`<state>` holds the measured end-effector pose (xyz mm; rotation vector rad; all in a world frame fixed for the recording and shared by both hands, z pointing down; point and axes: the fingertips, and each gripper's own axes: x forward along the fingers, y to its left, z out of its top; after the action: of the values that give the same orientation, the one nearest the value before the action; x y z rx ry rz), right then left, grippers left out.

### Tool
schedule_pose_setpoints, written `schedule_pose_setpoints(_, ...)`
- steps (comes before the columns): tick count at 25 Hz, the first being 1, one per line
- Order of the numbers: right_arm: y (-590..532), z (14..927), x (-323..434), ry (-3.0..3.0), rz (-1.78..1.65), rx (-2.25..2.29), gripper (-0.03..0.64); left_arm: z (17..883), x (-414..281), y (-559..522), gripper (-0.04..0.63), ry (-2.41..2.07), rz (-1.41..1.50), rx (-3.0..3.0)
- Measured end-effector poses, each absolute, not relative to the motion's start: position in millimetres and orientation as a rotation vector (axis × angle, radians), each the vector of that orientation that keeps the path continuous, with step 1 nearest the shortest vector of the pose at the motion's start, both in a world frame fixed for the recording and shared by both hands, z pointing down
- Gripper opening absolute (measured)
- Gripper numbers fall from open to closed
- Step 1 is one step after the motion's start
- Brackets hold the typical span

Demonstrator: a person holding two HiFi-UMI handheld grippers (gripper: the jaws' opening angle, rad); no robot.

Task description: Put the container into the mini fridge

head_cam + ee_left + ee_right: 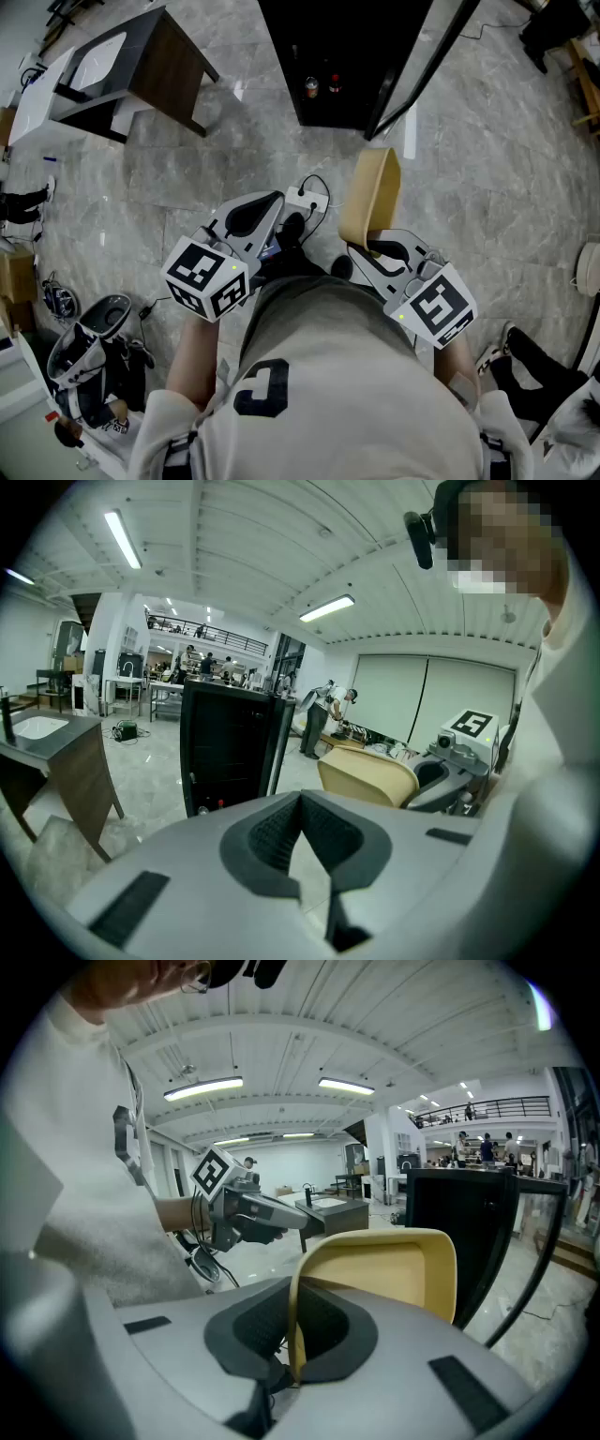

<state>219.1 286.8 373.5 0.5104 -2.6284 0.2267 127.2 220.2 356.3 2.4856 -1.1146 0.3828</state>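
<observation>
The container (pixel 370 192) is a tan, shallow tub, held on edge in front of me. My right gripper (pixel 371 246) is shut on its rim; in the right gripper view the rim (pixel 294 1316) runs between the two dark pads and the tub (pixel 394 1269) rises beyond them. The black mini fridge (pixel 342 56) stands ahead on the floor with its door (pixel 422 66) swung open to the right. My left gripper (pixel 274 204) is held beside the container, apart from it, its jaws (pixel 300 803) closed with nothing between them.
A can (pixel 311 88) and a small bottle (pixel 334 84) sit inside the fridge. A white-topped desk (pixel 103 66) stands far left. A power strip with cables (pixel 309 199) lies on the floor by my feet. Bags and gear (pixel 94 347) lie at the lower left.
</observation>
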Motion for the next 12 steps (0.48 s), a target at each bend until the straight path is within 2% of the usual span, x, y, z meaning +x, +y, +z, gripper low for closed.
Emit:
schedule_pose_setpoints(8,302,349,200,-2.677,0.285,0.422,0.029,352,157,248,0.041,-1.048,0.448,2.538)
schedule_pose_setpoints(12,301,344,174,-2.659,0.276,0.379,0.029,350,137,247,0.041,-1.041,0.49,2.562)
